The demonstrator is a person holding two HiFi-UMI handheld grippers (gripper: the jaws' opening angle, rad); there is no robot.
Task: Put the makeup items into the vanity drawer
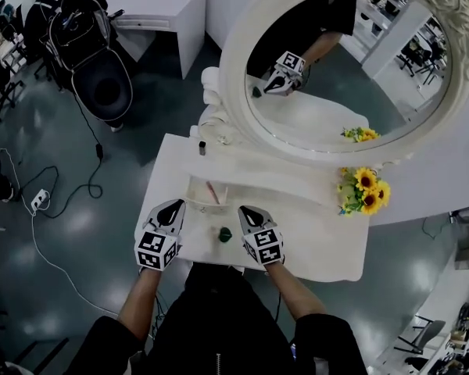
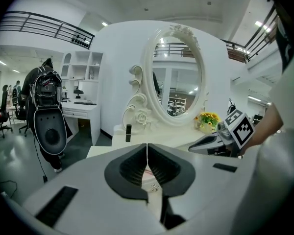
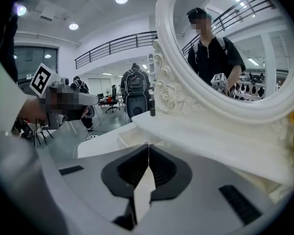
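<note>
Both grippers hover over the front of the white vanity table [image 1: 328, 241]. My left gripper [image 1: 174, 207] [image 2: 147, 153] is shut with nothing between its jaws. My right gripper [image 1: 245, 211] [image 3: 148, 153] is also shut and empty. Between them a small dark green item [image 1: 225, 233] lies on the white surface. Just beyond the fingertips is an open drawer compartment [image 1: 197, 186] [image 3: 130, 140] with a pink stick [image 1: 213, 191] lying in it. A dark lipstick tube [image 1: 202, 147] [image 2: 128, 132] [image 3: 152, 112] stands upright at the back left, near the mirror's base.
A large oval mirror [image 1: 340, 61] in a carved white frame rises behind the table. Sunflowers [image 1: 364, 190] [image 2: 208, 119] stand at the back right. A small glass piece [image 1: 223, 137] sits beside the lipstick. A black backpack on a chair [image 1: 86, 37] and floor cables [image 1: 43, 201] are to the left.
</note>
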